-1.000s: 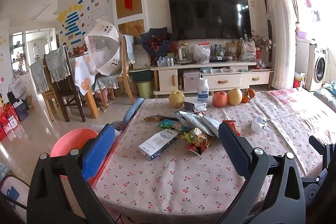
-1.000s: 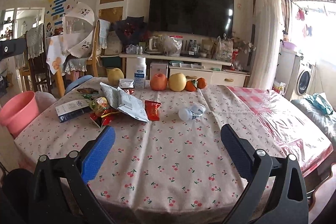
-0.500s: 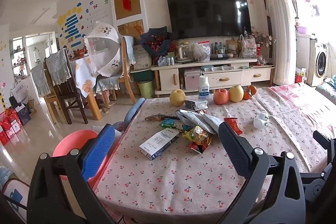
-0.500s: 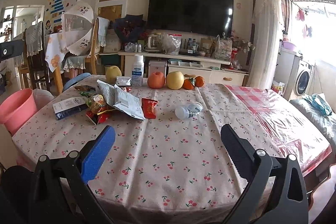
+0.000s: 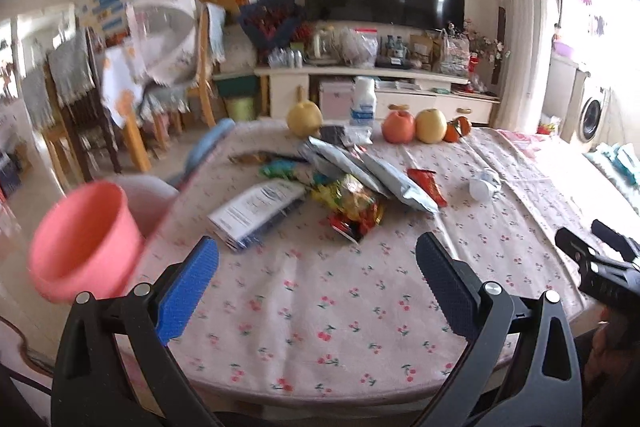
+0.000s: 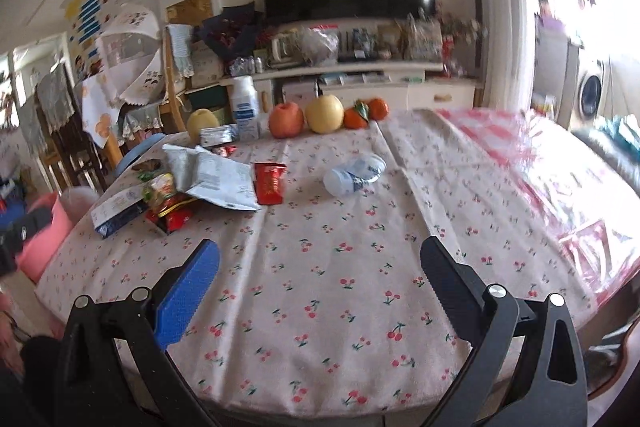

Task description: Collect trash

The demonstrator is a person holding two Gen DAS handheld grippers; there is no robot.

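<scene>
Trash lies in a heap on the cherry-print tablecloth [image 5: 320, 291]: a flat white carton [image 5: 256, 211], a yellow-red snack wrapper [image 5: 352, 207], silver-grey bags [image 5: 384, 175], a red packet [image 5: 426, 183] and a crushed plastic bottle [image 5: 484, 185]. My left gripper [image 5: 316, 271] is open over the near table edge, short of the heap, with nothing between its fingers. My right gripper [image 6: 320, 275] is open too, well short of the bottle [image 6: 354, 175], the red packet [image 6: 270, 183] and the silver bags [image 6: 216, 175]. A pink bin [image 5: 80, 239] stands beside the table's left edge.
At the table's far edge stand a pear [image 5: 305, 119], a white bottle [image 5: 363, 103], an apple [image 5: 398, 127], another pear [image 5: 431, 126] and tangerines [image 5: 458, 129]. Behind are a TV cabinet [image 5: 360, 83] and dining chairs [image 5: 80, 115]. Red checked plastic [image 6: 560, 187] covers the table's right side.
Both grippers have moved forward and lower over the table, so the trash heap looks nearer. The left view has swung right, toward the pink bin's side. Both stay open.
</scene>
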